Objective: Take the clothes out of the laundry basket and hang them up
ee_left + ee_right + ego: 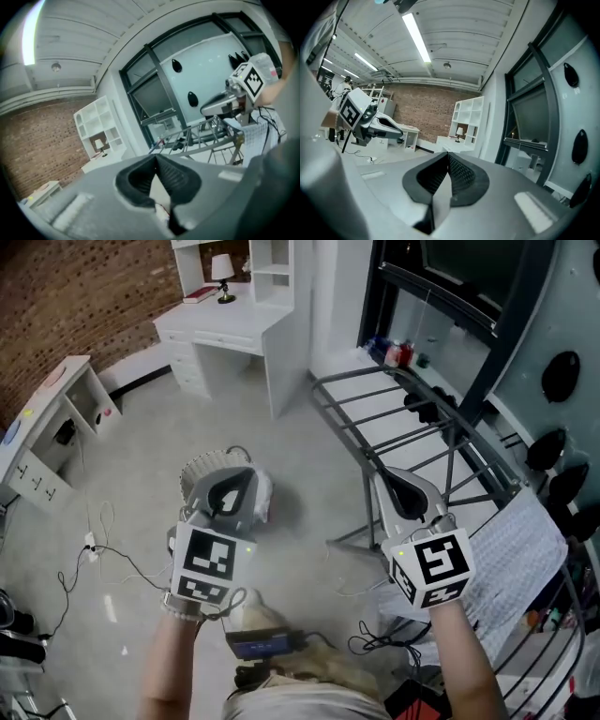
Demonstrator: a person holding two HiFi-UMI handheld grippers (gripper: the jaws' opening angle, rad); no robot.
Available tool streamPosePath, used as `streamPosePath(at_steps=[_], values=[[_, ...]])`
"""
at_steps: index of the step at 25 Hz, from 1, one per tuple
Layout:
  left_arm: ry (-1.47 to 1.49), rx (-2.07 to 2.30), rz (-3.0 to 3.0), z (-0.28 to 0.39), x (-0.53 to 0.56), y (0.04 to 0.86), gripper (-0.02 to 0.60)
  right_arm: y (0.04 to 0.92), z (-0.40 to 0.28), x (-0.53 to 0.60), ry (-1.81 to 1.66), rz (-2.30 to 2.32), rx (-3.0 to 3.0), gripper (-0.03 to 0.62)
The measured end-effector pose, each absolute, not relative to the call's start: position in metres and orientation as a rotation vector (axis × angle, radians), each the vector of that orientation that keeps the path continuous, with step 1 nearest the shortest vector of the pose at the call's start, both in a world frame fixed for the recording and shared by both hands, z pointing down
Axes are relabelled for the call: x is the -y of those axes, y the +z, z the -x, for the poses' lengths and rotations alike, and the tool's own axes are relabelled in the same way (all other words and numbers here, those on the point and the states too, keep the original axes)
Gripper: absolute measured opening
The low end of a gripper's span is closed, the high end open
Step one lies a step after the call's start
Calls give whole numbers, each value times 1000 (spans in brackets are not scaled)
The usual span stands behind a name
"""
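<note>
In the head view the white laundry basket [200,471] stands on the floor, partly hidden behind my left gripper [225,495]. A pale garment [266,500] shows at the basket's right side. The left gripper [157,161] is shut with nothing between its pads. My right gripper [401,486] hovers by the grey drying rack [412,418], and the right gripper [449,161] is shut and empty too. A white patterned cloth [520,549] hangs on the rack's near end. The drying rack [201,140] and the right gripper [225,104] appear in the left gripper view, and the left gripper [375,124] in the right gripper view.
A white desk with shelves and a lamp [234,329] stands at the back. A low white shelf unit [56,418] lines the left wall. Cables [103,554] trail over the floor at left. Bottles [394,352] sit by the dark window frame behind the rack.
</note>
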State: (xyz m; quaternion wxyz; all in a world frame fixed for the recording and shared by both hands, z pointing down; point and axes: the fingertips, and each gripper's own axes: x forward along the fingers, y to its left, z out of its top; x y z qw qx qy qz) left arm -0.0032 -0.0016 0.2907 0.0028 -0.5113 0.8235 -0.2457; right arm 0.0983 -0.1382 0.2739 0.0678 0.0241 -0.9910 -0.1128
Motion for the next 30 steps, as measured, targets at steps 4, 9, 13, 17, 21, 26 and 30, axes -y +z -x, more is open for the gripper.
streamPosePath(at_steps=[4,9,13,17,21,26,30], values=[[-766,-2646,1566,40,-35,311,-6,307,-58,114,-316,-11,2952,3],[-776,-2661,1619,86,-66,342,-6,346,-11,84,-236,42,2906,3],[-792,-2644,1710,128,-83,367,-6,374,31,64,-163,60,2858,4],[-801,-2623,1827,175,-97,397,-6,405,75,44,-125,40,2800,5],[-819,-2592,1964,223,-95,428,65,434,119,37,-59,-5,2755,22],[-854,-2551,2109,257,-80,474,111,489,146,40,51,-55,2677,148],[-865,-2567,2148,280,-50,505,117,547,164,64,146,-84,2617,156]])
